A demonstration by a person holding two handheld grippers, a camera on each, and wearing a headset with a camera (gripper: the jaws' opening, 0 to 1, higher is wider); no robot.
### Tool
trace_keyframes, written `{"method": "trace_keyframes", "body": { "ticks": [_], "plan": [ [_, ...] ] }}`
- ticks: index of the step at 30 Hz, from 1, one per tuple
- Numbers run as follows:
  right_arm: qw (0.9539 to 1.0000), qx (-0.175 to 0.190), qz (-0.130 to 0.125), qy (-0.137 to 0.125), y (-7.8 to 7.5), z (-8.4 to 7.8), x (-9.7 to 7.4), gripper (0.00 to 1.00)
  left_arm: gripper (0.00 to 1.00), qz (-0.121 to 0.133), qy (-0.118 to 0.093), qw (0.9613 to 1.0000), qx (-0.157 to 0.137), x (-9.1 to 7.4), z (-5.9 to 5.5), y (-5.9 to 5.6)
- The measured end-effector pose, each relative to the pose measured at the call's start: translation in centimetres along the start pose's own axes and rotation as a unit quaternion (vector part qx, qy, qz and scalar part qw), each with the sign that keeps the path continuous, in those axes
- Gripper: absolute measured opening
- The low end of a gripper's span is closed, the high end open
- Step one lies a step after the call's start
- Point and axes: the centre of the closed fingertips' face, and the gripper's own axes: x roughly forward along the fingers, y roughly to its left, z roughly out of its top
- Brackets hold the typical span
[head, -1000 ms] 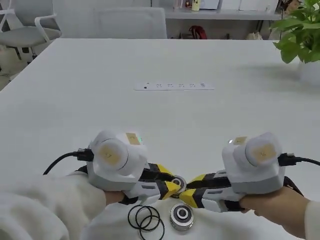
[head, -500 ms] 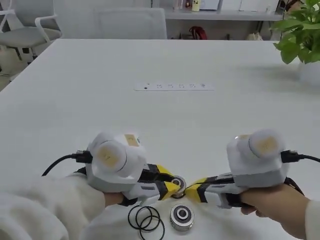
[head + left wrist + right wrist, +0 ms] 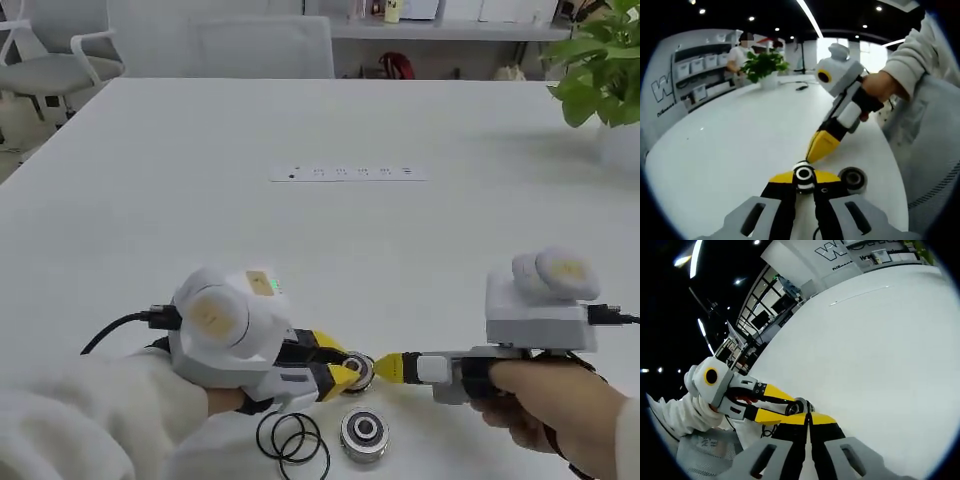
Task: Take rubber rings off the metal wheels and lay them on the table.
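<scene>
Low in the head view, left of centre, thin black rubber rings (image 3: pixel 292 437) lie on the desk (image 3: pixel 200 200). Rightward, the left claw (image 3: pixel 345 373) clamps a small shiny metal wheel (image 3: pixel 358 368). The right claw (image 3: pixel 385 369), jaws pressed together, meets its rim. Rings likely soft and stretchy: nip the edge, peel.

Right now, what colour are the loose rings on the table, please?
The rings are black, clearest in the head view.

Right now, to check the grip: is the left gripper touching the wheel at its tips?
Touching. The left gripper view shows the wheel clamped between the left gripper's two yellow tips, with no gap on either side.
</scene>
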Motion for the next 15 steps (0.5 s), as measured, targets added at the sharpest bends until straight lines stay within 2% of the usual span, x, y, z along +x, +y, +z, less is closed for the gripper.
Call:
{"method": "trace_keyframes", "body": {
  "ticks": [2,5,15],
  "plan": [
    [1.0,0.005,0.003,-0.001,0.25,0.08,-0.04,0.0,0.14,0.0,0.001,1.0,0.002,-0.02,-0.03,-0.01],
    [0.9995,-0.03,-0.002,0.004,0.61,0.05,0.03,0.0,0.14,0.001,0.002,1.0,0.007,-0.05,-0.08,-0.01],
    [0.9994,-0.034,0.0,0.004,0.92,0.06,0.02,0.0,0.14,0.003,0.002,0.9999,0.01,-0.11,-0.12,-0.02]
  ]
}}
